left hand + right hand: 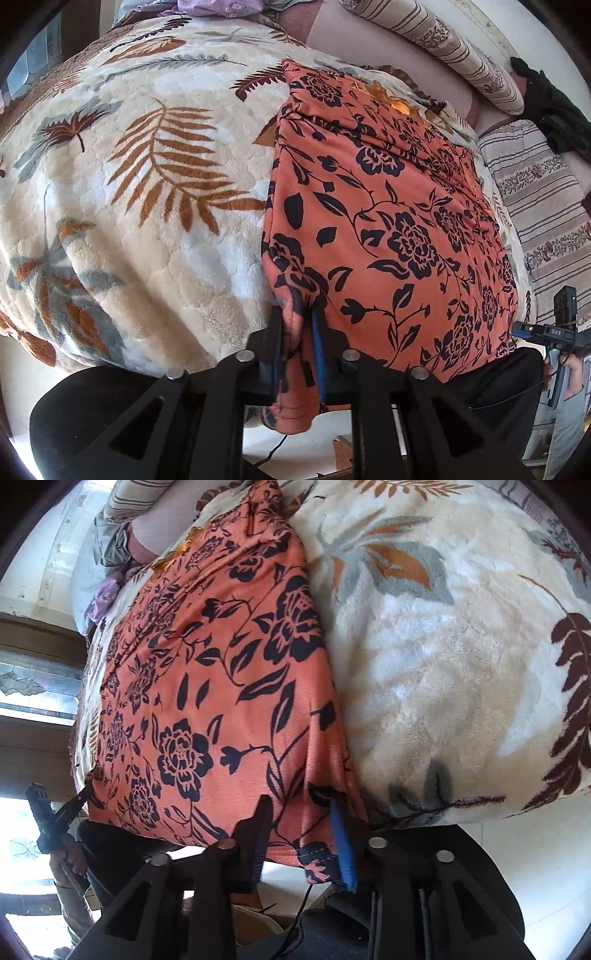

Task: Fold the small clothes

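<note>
An orange garment with a dark floral print point(388, 221) lies spread flat on a leaf-patterned blanket point(140, 184); it also shows in the right wrist view point(207, 686). My left gripper point(298, 325) is shut on the garment's near left corner, with cloth bunched between its blue pads. My right gripper point(301, 812) has the near right corner between its fingers, set wider apart, with the hem hanging down between them. The right gripper also shows at the far right of the left wrist view point(517, 332), and the left gripper at the far left of the right wrist view point(86, 794).
The blanket point(461, 646) covers a bed or sofa. Striped cushions point(461, 48) and a striped cover point(543, 192) lie beyond the garment, with a dark item point(554, 110) at far right. A purple cloth point(221, 7) lies at the far edge. A window point(37, 686) is at left.
</note>
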